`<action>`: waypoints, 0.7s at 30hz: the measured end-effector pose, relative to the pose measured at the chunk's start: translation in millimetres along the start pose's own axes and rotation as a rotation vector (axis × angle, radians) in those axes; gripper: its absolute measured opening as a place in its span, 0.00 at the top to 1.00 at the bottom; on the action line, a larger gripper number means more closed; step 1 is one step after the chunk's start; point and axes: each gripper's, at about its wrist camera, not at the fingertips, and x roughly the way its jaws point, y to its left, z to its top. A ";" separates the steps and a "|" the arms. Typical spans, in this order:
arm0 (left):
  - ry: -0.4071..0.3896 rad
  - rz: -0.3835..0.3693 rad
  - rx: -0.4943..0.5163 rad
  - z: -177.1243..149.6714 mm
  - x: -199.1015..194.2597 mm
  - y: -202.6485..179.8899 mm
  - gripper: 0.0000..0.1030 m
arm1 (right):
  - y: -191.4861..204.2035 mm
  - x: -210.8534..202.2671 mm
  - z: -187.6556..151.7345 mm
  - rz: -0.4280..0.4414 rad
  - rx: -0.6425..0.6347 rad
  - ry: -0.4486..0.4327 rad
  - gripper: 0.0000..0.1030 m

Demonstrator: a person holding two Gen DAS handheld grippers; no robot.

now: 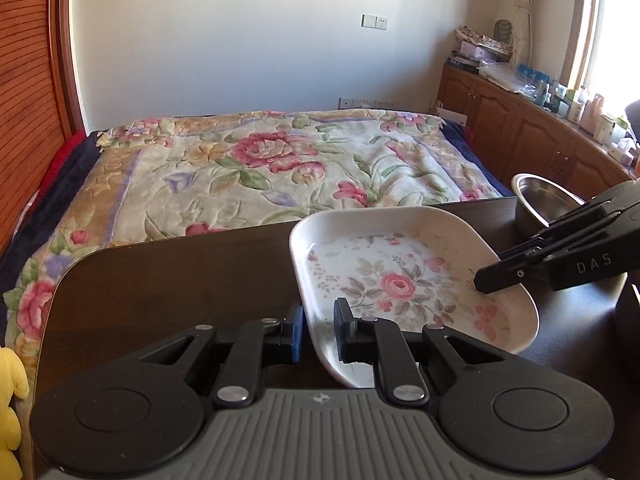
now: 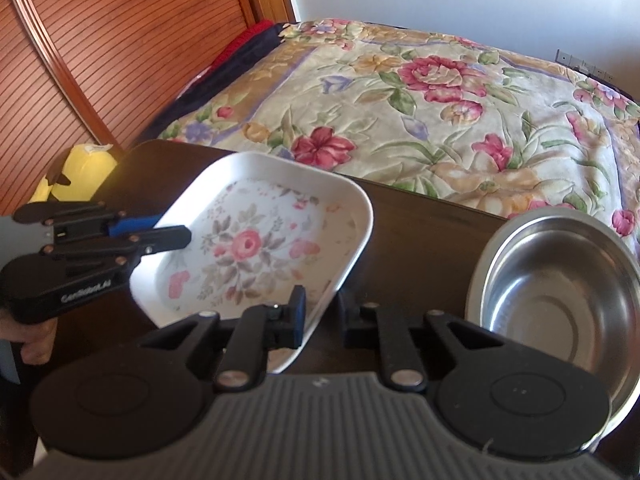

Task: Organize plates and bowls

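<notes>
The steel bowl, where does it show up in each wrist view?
Left wrist: steel bowl at the right edge, beyond the floral plate, partly behind the right gripper.
Right wrist: steel bowl fills the lower right, right of the plate.
Shared landmark: the floral bedspread behind the table.

Steel bowl (image 1: 544,200) partly hidden behind right claw (image 1: 492,280).

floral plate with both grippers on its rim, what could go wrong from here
1. Each grip is only a thin pinch: the left gripper and the right gripper clamp opposite edges of the floral plate, so the smooth rim may slip if the two hands pull unevenly.
2. The steel bowl sits close beside the right gripper and could get knocked.
3. The plate lies near the far edge of the dark table, next to the bed.
</notes>
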 end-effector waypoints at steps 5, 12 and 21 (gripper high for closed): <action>-0.019 0.002 0.002 -0.2 -14.8 -4.9 0.84 | -2.0 -11.2 -4.2 0.010 0.004 -0.033 0.83; -0.041 0.007 0.023 -1.6 -37.0 -17.5 0.84 | -1.5 -29.9 -11.7 0.020 0.007 -0.069 0.83; -0.059 0.004 0.052 -7.9 -69.7 -35.8 0.83 | 2.4 -58.1 -27.1 0.029 0.007 -0.108 0.83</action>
